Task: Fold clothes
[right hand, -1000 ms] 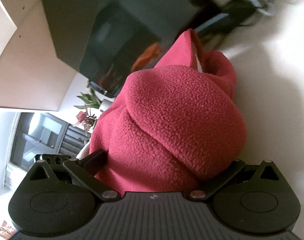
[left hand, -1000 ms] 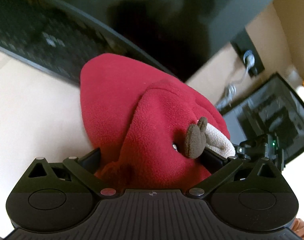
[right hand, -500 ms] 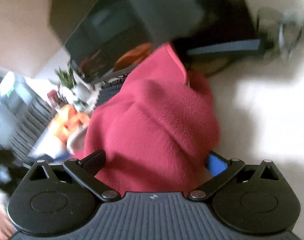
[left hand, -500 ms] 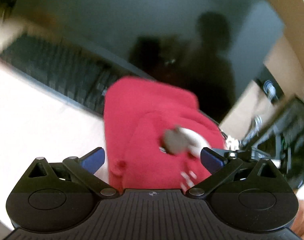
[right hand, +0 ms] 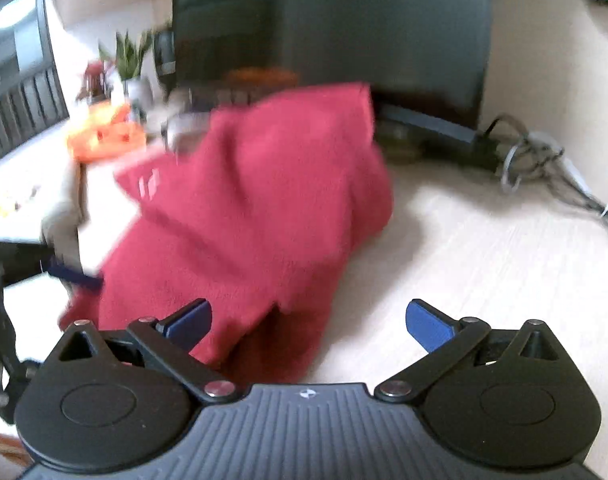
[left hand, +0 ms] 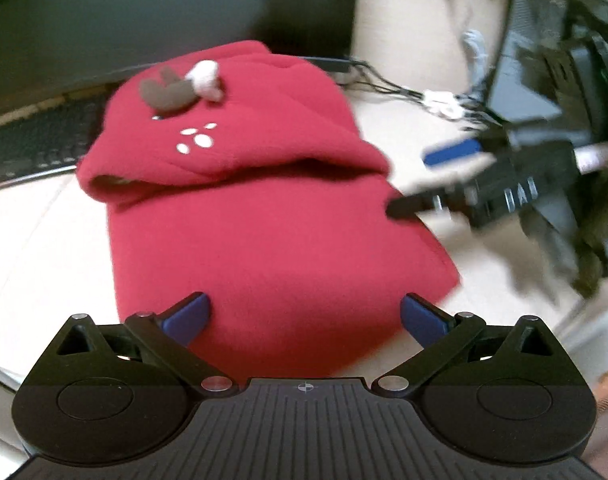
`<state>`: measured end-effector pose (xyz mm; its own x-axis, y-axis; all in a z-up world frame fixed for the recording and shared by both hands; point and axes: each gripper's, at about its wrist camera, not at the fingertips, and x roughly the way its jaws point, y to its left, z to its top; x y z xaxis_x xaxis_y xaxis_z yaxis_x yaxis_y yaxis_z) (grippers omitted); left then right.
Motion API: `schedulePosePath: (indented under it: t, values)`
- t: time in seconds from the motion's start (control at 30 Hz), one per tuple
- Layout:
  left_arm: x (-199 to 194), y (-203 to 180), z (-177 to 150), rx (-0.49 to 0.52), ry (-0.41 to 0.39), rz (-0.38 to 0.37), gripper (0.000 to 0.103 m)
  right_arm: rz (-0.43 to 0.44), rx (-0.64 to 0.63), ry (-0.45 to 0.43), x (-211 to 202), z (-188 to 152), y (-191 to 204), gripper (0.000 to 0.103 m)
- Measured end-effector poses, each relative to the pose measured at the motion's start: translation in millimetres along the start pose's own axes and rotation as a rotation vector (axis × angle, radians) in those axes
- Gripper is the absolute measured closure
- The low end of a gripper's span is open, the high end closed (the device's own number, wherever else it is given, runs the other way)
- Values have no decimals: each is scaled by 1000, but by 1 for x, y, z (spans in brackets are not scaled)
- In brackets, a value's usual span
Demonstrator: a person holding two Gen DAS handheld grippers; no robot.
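Observation:
A red fleece hooded garment (left hand: 271, 232) lies folded on the pale table (left hand: 27, 248), its hood turned up with a brown antler (left hand: 163, 92), a white ear and white dots. My left gripper (left hand: 306, 316) is open, blue pads spread wide over the garment's near edge and gripping nothing. In the right wrist view the same garment (right hand: 255, 208) is blurred, and my right gripper (right hand: 308, 320) is open over its near corner. The right gripper (left hand: 408, 184) also shows blurred beside the garment's right side in the left wrist view.
A dark monitor (left hand: 163, 12) and a keyboard (left hand: 35, 140) stand just behind the garment. Cables (right hand: 544, 160) trail at the back right near a dark computer case (left hand: 552, 60). A potted plant (right hand: 131, 60) and an orange object (right hand: 103, 136) sit at the far left.
Both grippers have opened and let go of the red garment, then drawn back. The garment, bunched between the fingers before, now lies folded on the table.

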<state>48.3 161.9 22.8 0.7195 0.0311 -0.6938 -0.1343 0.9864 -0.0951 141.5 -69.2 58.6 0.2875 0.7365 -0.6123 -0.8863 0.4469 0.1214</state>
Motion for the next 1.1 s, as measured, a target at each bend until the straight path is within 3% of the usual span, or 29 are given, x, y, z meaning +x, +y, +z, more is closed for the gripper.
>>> schedulePosePath:
  t: [0.03, 0.13, 0.27, 0.33, 0.43, 0.57, 0.77, 0.93, 1.1]
  values:
    - [-7, 4, 3, -14, -6, -36, 0, 31, 31, -31, -7, 9, -5, 0]
    - [-30, 18, 16, -70, -121, -120, 0, 157, 161, -109, -13, 43, -24, 0]
    - [-28, 29, 33, -74, -288, -109, 0, 291, 266, -182, 9, 95, -33, 0]
    - [-11, 36, 34, -97, -289, -103, 0, 284, 269, -195, 34, 119, -29, 0]
    - [13, 49, 16, -172, -222, -129, 0, 248, 262, -171, 78, 140, -25, 0]
    - [12, 45, -7, -112, -277, -121, 0, 198, 303, -102, 137, 146, -30, 0]
    - [9, 50, -20, -145, -329, -168, 0, 165, 370, 18, 197, 131, -42, 0]
    - [12, 51, -25, -172, -359, -180, 0, 164, 365, -76, 165, 126, -43, 0]
    - [2, 61, -23, -244, -363, -195, 0, 108, 100, -155, 80, 96, -10, 0]
